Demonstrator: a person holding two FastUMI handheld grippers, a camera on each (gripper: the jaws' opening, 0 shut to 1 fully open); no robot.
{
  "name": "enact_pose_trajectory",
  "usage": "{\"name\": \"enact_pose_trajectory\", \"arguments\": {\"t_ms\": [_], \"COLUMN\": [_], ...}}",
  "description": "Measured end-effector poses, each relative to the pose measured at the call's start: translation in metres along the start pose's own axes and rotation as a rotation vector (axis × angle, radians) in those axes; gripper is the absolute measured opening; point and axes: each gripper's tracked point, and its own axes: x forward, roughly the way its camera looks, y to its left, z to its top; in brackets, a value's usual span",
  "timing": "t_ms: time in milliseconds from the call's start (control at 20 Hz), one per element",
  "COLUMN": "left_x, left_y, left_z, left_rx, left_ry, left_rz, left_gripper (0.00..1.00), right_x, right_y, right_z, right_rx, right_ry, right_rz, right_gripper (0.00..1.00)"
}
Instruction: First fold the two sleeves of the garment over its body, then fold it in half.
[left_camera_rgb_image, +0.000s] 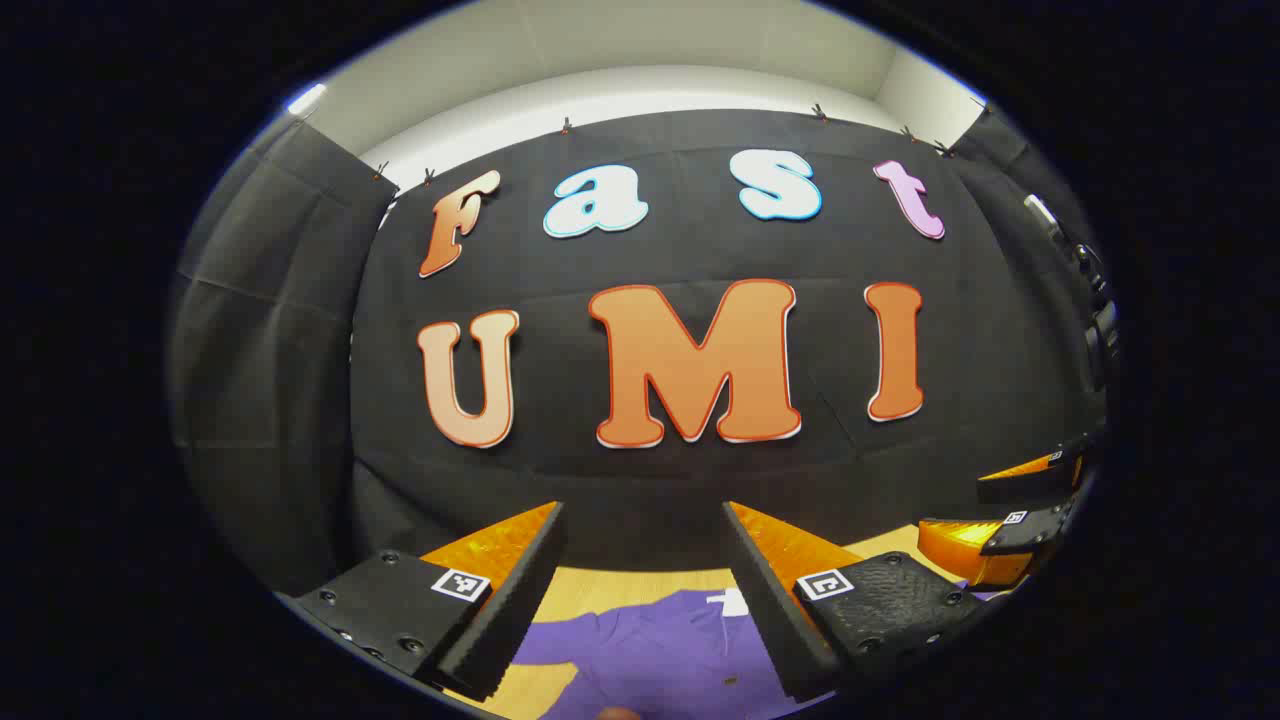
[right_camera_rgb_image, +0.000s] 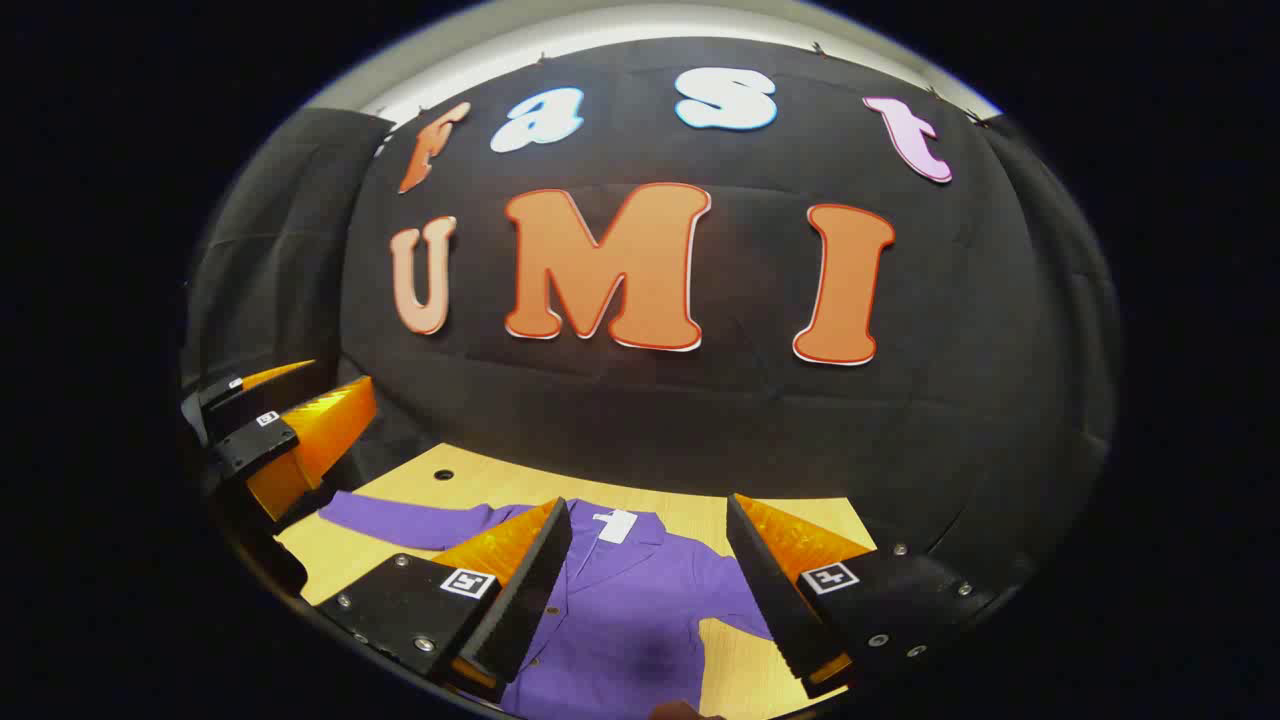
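Note:
A purple collared shirt (right_camera_rgb_image: 620, 610) lies flat on the wooden table (right_camera_rgb_image: 480, 485), collar and white neck label (right_camera_rgb_image: 614, 526) toward the wall. One sleeve (right_camera_rgb_image: 400, 522) stretches out to the left in the right gripper view. My right gripper (right_camera_rgb_image: 645, 590) hangs open above the shirt's chest, holding nothing. In the left gripper view the shirt (left_camera_rgb_image: 660, 650) shows between the fingers of my left gripper (left_camera_rgb_image: 640, 590), which is open and empty above it. The left gripper (right_camera_rgb_image: 285, 425) also appears at the left edge of the right gripper view, and the right gripper (left_camera_rgb_image: 1010, 520) at the right edge of the left gripper view.
The black cloth wall (right_camera_rgb_image: 700, 400) rises right behind the table's far edge. A small round hole (right_camera_rgb_image: 443, 474) sits in the tabletop near the far left. Bare wood (right_camera_rgb_image: 740, 670) shows beside the shirt's right side.

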Motion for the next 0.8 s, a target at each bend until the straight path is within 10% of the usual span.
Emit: {"name": "enact_pose_trajectory", "arguments": {"t_ms": [800], "left_x": [0.033], "left_y": [-0.028], "left_z": [-0.023], "left_rx": [-0.003], "left_ry": [0.011], "left_rz": [-0.124], "left_gripper": [0.96], "right_x": [0.007], "right_y": [-0.012], "right_z": [0.023], "right_rx": [-0.014], "right_ry": [-0.161], "right_rz": [-0.109], "right_gripper": [0.95]}}
